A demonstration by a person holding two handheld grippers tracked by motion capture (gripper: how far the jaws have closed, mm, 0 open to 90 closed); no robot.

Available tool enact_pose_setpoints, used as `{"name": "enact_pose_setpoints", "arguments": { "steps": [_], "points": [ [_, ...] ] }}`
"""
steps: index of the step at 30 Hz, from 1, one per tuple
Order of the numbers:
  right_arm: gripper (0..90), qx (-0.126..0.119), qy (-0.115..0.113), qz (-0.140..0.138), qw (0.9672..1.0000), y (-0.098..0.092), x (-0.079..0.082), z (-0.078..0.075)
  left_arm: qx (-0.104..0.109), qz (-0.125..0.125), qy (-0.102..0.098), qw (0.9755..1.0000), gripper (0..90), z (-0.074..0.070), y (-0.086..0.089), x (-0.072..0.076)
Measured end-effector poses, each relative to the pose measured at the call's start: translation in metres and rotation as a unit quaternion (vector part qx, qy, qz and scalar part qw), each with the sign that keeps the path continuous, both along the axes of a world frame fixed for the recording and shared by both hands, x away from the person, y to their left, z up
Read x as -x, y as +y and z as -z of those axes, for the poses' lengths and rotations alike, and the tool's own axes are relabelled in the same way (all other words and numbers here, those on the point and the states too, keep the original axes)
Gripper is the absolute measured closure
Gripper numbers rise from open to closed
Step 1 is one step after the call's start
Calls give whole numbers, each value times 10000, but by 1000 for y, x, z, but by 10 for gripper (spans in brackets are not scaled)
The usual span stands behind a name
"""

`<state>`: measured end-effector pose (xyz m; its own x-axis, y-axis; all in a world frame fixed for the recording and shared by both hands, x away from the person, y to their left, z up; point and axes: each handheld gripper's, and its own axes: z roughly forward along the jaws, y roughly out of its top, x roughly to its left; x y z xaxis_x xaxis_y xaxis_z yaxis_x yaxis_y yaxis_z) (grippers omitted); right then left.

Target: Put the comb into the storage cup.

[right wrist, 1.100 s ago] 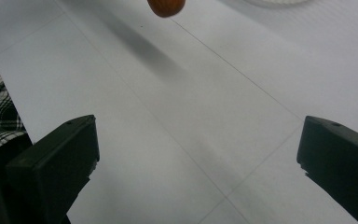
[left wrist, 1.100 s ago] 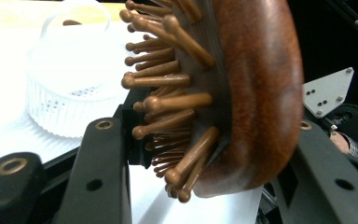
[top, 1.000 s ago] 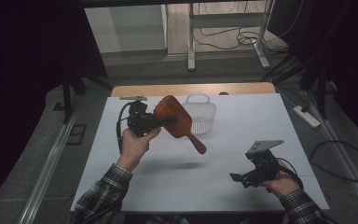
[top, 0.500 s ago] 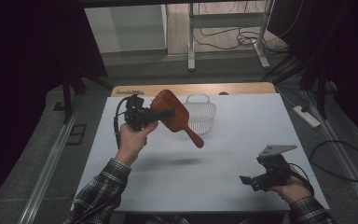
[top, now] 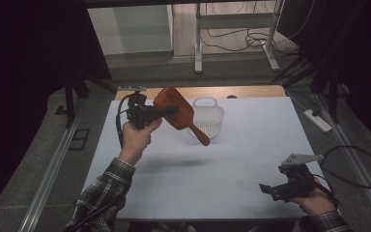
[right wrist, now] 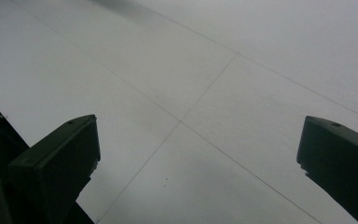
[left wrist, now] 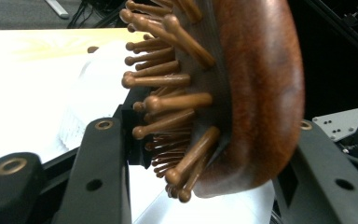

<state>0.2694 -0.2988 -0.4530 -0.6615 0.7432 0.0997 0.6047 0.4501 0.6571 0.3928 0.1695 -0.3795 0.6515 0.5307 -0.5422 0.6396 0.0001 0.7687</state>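
Observation:
A reddish-brown wooden hairbrush (top: pixel 179 114) with wooden pins hangs in the air over the back left of the white table (top: pixel 232 169). My left gripper (top: pixel 170 111) is shut on the brush's head, with the handle slanting down to the right. In the left gripper view the brush (left wrist: pixel 256 88) sits between the two black jaws, pins facing left, and my left gripper (left wrist: pixel 205 128) clamps its lower part. My right gripper (top: pixel 266 188) is low over the table's front right, jaws apart. In the right gripper view my right gripper (right wrist: pixel 196 140) has only bare table between its jaws.
A small white mesh basket (top: pixel 209 119) stands on the table just behind and to the right of the brush. A wooden strip (top: pixel 251 92) runs along the table's far edge. A power strip (top: pixel 317 121) lies on the floor at the right.
My right gripper has slid to the right, toward the table's front right corner. The left gripper and the brush have stayed almost in place.

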Motion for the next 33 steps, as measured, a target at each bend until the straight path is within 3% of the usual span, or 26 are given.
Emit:
{"name": "enact_pose_setpoints", "arguments": {
  "steps": [7,19,26,33],
  "points": [
    [0,87,46,43,9999,-4,6,-4,48,-60,34,10000,539,-4,4,-5],
    [0,261,-3,352,9990,-11,20,-9,16,-151,32,9999,539,-8,8,-12],
    [1,238,-15,502,9985,-14,23,-10,1,-215,-2,9998,539,-15,7,-17],
    [0,244,-8,481,9985,-15,24,-10,-50,-308,-74,9995,539,-23,6,-23]
  ]
}}
